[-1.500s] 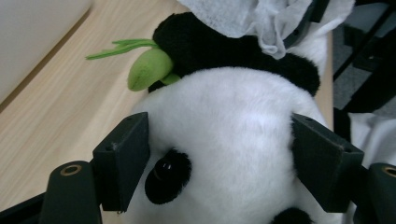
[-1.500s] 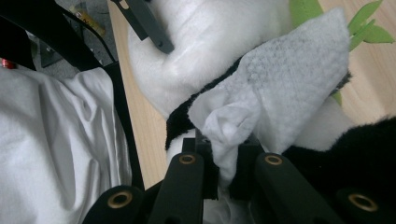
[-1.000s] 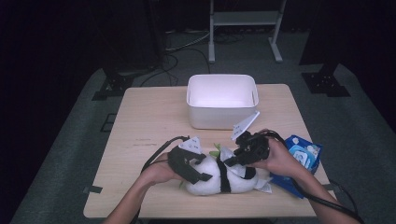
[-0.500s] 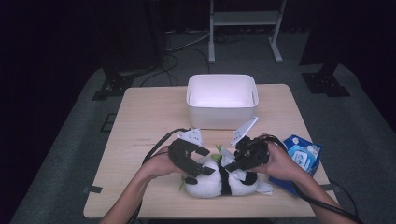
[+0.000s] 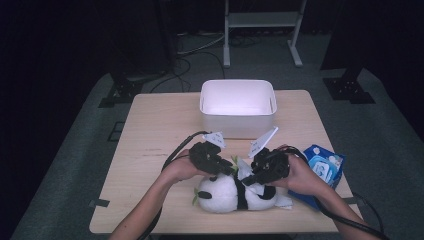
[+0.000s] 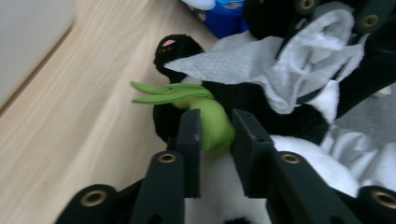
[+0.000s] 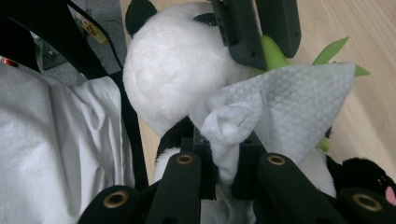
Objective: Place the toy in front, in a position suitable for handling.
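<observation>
A black-and-white panda plush (image 5: 227, 194) lies on its side near the table's front edge. My left gripper (image 5: 216, 161) is at its top left, shut on the green bamboo piece (image 6: 212, 126) that the plush carries. From the right, my right gripper (image 5: 257, 176) rests over the panda's middle, shut on a white wipe (image 7: 280, 107). The wipe drapes over the black part of the body right beside the green piece (image 7: 271, 51). In the left gripper view the wipe (image 6: 261, 70) hangs from the other gripper's jaws at the upper right, above a black paw (image 6: 175, 46).
A white empty bin (image 5: 238, 107) stands at the back middle of the wooden table (image 5: 150, 130). A blue wipes pack (image 5: 324, 170) lies at the right edge by the right hand. More white cloth (image 5: 285, 202) pokes out under the panda's right end.
The left gripper has moved up and right onto the panda and shut on the green bamboo piece. The right gripper with the wipe has shifted slightly down onto the plush.
</observation>
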A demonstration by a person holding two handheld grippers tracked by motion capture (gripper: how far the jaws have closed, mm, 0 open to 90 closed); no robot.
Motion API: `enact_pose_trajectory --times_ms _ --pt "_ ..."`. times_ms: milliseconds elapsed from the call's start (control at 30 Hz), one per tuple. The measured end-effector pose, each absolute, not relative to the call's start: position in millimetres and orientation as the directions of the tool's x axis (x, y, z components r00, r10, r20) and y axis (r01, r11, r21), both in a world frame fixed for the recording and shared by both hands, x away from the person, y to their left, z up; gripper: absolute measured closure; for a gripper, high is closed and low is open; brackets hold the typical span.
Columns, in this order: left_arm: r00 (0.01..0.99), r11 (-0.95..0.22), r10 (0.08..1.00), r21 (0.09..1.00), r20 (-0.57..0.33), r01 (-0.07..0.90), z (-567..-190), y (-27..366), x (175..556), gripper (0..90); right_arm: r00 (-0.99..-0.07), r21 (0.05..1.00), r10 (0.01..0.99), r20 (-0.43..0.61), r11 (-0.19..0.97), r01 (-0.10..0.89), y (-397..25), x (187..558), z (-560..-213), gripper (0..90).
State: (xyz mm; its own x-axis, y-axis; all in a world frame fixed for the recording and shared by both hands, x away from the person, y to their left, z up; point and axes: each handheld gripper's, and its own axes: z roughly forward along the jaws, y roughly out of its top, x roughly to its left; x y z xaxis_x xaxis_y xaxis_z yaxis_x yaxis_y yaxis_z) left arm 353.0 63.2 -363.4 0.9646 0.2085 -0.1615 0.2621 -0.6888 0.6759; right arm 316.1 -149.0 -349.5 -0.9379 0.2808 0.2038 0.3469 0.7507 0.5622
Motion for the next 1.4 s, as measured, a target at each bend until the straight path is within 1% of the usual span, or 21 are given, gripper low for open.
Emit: enact_pose_trajectory --times_ms 133,200,400,533,600,667,767,933,967,1000,1167,1200,1333,1400 --pt "0.967 -0.692 0.216 0.678 -0.132 0.248 -358 62 355 78.9 -0.938 0.567 0.284 0.2 0.747 0.348 -150 317 -348 82.0" --pt "0.967 -0.686 0.224 0.685 -0.121 0.244 -354 61 356 79.2 -0.939 0.567 0.285 0.193 0.749 0.344 -150 317 -346 82.0" --pt "0.976 -0.712 0.209 0.675 -0.059 0.194 -339 55 360 79.6 -0.943 0.568 0.296 0.151 0.755 0.328 -148 321 -338 82.1" --pt "0.976 -0.706 0.211 0.684 -0.044 0.184 -331 55 363 79.8 -0.939 0.577 0.313 0.144 0.744 0.337 -150 325 -335 82.3" --pt "0.98 -0.715 0.195 0.679 -0.033 0.166 -329 54 364 79.9 -0.938 0.578 0.321 0.133 0.744 0.337 -151 326 -334 82.3" --pt "0.979 -0.711 0.198 0.682 -0.039 0.171 -328 53 362 79.8 -0.937 0.587 0.323 0.134 0.736 0.338 -153 326 -333 82.3" --pt "0.983 -0.703 0.177 0.692 -0.055 0.165 -332 51 358 79.7 -0.932 0.597 0.339 0.13 0.724 0.346 -156 327 -330 82.3" --pt "0.987 -0.699 0.151 0.699 -0.063 0.152 -338 50 349 76.9 -0.918 0.591 0.37 0.14 0.713 0.377 -163 335 -338 82.2" --pt "0.986 -0.701 0.153 0.696 -0.065 0.155 -340 50 348 75.2 -0.916 0.583 0.372 0.15 0.715 0.386 -164 336 -343 82.3" --pt "0.986 -0.714 0.151 0.682 -0.068 0.156 -342 51 348 71.1 -0.915 0.58 0.373 0.157 0.715 0.391 -164 337 -346 82.3" --pt "0.983 -0.731 0.17 0.66 -0.072 0.175 -355 57 340 56.2 -0.906 0.557 0.382 0.184 0.719 0.416 -165 337 -355 82.4" --pt "0.981 -0.731 0.173 0.655 -0.092 0.191 -359 58 338 53.9 -0.906 0.552 0.381 0.184 0.722 0.416 -165 337 -356 82.5" --pt "0.975 -0.733 0.198 0.645 -0.099 0.214 -370 62 330 33.1 -0.906 0.534 0.374 0.198 0.734 0.419 -165 336 -362 82.7" --pt "0.974 -0.746 0.209 0.629 -0.089 0.217 -374 62 327 20.7 -0.904 0.525 0.376 0.204 0.738 0.425 -165 335 -363 82.8"
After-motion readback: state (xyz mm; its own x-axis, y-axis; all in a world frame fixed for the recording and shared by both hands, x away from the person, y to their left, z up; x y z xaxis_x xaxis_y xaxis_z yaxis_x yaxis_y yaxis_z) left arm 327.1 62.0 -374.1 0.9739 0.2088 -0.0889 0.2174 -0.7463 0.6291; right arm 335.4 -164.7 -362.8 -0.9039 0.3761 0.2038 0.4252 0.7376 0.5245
